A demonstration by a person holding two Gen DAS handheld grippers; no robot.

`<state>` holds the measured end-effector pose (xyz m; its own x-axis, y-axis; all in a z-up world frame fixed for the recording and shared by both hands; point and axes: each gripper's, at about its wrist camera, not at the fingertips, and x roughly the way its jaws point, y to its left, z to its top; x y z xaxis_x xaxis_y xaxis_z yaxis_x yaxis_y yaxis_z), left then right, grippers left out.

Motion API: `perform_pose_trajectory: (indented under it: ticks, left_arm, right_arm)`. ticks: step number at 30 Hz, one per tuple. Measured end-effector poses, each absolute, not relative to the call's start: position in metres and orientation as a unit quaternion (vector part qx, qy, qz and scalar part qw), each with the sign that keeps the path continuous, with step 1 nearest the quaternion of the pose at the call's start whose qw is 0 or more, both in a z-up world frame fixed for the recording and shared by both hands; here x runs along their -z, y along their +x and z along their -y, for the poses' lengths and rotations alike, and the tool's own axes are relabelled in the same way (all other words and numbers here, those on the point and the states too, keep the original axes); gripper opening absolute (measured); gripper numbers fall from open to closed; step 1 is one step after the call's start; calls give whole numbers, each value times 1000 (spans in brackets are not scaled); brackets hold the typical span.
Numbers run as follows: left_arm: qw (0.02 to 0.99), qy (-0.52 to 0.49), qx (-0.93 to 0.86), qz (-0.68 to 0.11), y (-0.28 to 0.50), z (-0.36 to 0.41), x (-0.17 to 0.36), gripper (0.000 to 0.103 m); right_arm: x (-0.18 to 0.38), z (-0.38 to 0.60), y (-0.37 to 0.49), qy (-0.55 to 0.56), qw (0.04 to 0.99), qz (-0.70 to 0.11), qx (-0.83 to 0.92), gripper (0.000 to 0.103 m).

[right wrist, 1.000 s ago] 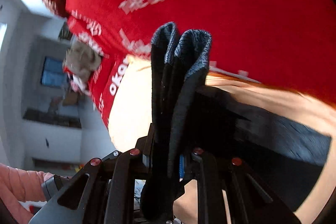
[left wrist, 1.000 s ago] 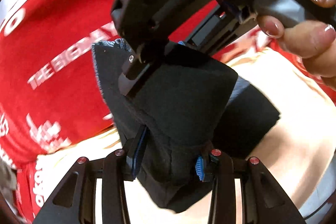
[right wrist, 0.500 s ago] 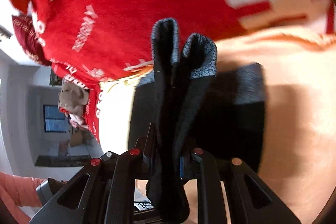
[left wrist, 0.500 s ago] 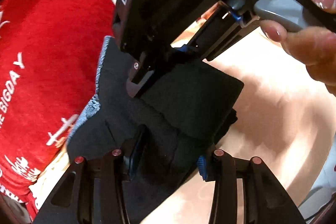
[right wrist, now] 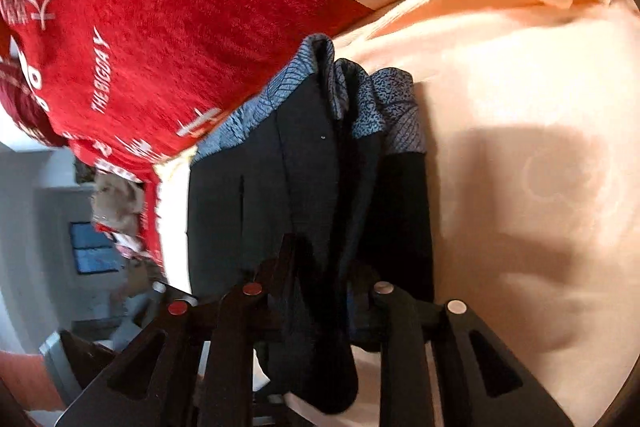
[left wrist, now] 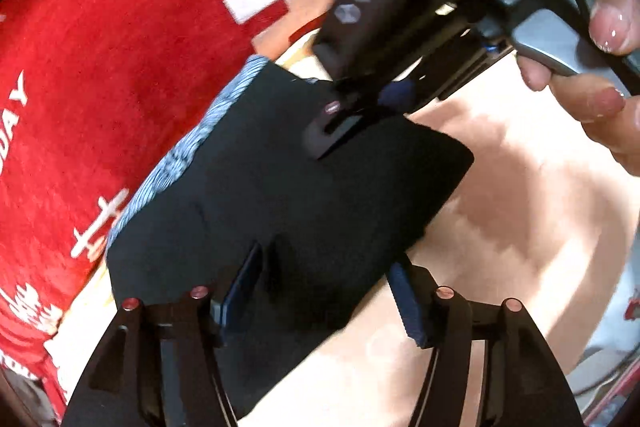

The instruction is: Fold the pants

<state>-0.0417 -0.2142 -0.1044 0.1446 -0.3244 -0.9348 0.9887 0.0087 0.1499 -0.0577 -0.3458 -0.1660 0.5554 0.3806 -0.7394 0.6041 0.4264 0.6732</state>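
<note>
The pants, black with a blue-grey patterned waistband, lie folded on the peach sheet, right against the red blanket with its white lettering.

Left gripper first: its jaws have just been opening, and now they stand apart with the dark cloth lying between them. The blue pad on the right finger sits clear of the fabric edge, so nothing is pinched there.

Over the far end of the pants hangs the right gripper, seen from the left camera with a hand on its handle (fingers wrapped round the grey trigger).

From the right camera, the right gripper is narrow, and a bunched fold of the pants runs up between its fingers. Its jaws have just been opening a little too, and whether the pads press the cloth I cannot tell; the fabric hides them.
</note>
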Motion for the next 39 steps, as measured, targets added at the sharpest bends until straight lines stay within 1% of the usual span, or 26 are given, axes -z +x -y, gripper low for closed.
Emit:
perform_pose_trajectory:
  ticks: [8,11,14,18,21,24,25,26,30,37,39]
  left_arm:
    - [645,415,523,-372,-4,183,68,64]
    - [671,396,498,-380,20,174,61,64]
    - [685,384,461,-413,52,168,70,64]
    - [688,361,419,-470,75,156,82,64]
    - [675,357,391,-514,83,148,99,64]
    - [663,330,387,-550,87,139,106,64]
    - [659,323,385,-560,88,136,109,71]
    - [659,321,382,-563,89,134,110,83]
    - [652,314,381,-576,95,127,112,84]
    - [649,294,371,-596,110,123,116,84]
    - [650,291,369,-597,114,123,114,84]
  right_arm:
    - [135,326,-61,446,719,-511,151,27]
    - [126,322,-78,442,722,-506,164,27]
    - [112,314,-81,437,730,-490,191,27]
    - [94,300,-73,425,756,-461,189,27]
    - [101,285,-54,414,750,-486,173,27]
    - [124,275,-43,403,722,-530,188,27]
    - [132,273,-43,404,711,-541,199,27]
    - [138,272,-43,408,703,-545,205,27]
    - [143,269,-50,423,698,-532,226,27]
    - [143,265,-41,393,696,-550,240,27]
    - [143,264,-40,395,694,-551,244,29]
